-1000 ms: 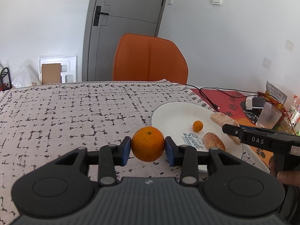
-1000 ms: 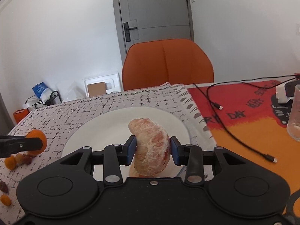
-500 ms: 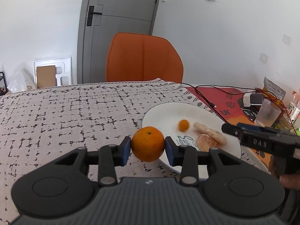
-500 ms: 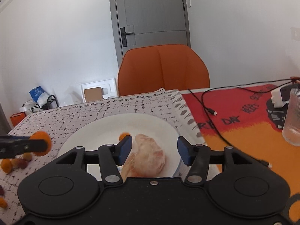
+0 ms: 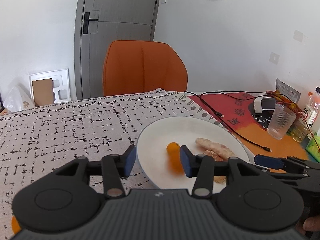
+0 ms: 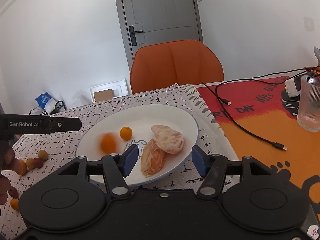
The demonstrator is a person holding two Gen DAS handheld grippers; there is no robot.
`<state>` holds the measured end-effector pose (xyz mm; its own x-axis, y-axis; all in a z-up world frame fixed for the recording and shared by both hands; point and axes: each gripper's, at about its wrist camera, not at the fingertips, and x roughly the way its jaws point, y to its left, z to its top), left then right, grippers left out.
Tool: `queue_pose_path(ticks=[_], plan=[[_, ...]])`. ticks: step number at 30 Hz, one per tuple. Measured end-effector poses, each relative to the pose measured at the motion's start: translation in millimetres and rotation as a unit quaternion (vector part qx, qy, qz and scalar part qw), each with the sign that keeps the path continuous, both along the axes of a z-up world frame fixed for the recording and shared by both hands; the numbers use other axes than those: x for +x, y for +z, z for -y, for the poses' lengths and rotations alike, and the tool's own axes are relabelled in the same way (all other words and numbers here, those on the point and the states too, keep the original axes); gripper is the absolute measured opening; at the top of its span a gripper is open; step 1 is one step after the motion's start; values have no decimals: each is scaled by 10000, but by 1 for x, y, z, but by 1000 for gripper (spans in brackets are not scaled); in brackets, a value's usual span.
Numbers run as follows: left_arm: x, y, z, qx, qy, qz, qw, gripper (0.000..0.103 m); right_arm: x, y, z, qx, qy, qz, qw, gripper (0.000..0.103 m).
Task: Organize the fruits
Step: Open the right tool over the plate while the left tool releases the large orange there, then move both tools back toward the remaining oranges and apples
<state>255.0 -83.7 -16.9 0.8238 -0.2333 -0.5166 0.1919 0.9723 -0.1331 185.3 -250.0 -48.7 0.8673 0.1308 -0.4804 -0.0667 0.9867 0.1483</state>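
A white plate (image 6: 170, 114) (image 5: 200, 128) lies on the patterned cloth. On it are a small kumquat (image 6: 125, 133) (image 5: 172, 147), two peeled citrus pieces (image 6: 168, 141) (image 5: 214, 147), and an orange (image 6: 108, 143) (image 5: 175, 163) that is blurred in motion over the plate's left part. My left gripper (image 5: 158, 161) is open above the plate's left rim, the blurred orange just inside its right pad. My right gripper (image 6: 165, 160) is open at the plate's near edge, over the peeled pieces, holding nothing.
Several small fruits (image 6: 34, 161) lie on the cloth left of the plate. A black cable (image 6: 250, 132) crosses the red-orange mat, with a ribbed glass (image 6: 310, 108) and a charger at the right. An orange chair (image 6: 176, 66) stands behind the table.
My left gripper has opened and let go of the orange, which is now dropping onto the plate. My right gripper released its peeled piece on the plate and has pulled back, open.
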Motion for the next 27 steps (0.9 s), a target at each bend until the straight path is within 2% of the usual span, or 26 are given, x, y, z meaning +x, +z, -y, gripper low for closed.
queue_pose_path(ticks=[2, 9, 13, 14, 17, 27], plan=[[-3, 0, -3, 26, 61, -12, 10000, 53, 0, 0, -1, 5, 28, -4, 10000, 60], [-15, -1, -25, 114, 340, -93, 9993, 59, 0, 1, -12, 5, 172, 26, 9998, 66], [-24, 3, -42, 165, 572, -50, 9982, 68, -1, 2, -19, 35, 246, 14, 9997, 69], [-26, 4, -47, 168, 648, -46, 9977, 75, -2, 2, -21, 39, 263, 19, 9996, 71], [-34, 8, -59, 212, 865, 52, 9960, 83, -4, 5, -27, 24, 316, 56, 9995, 77], [-57, 11, -91, 376, 1223, 37, 9918, 88, -8, 7, -50, 76, 563, 146, 9983, 99]])
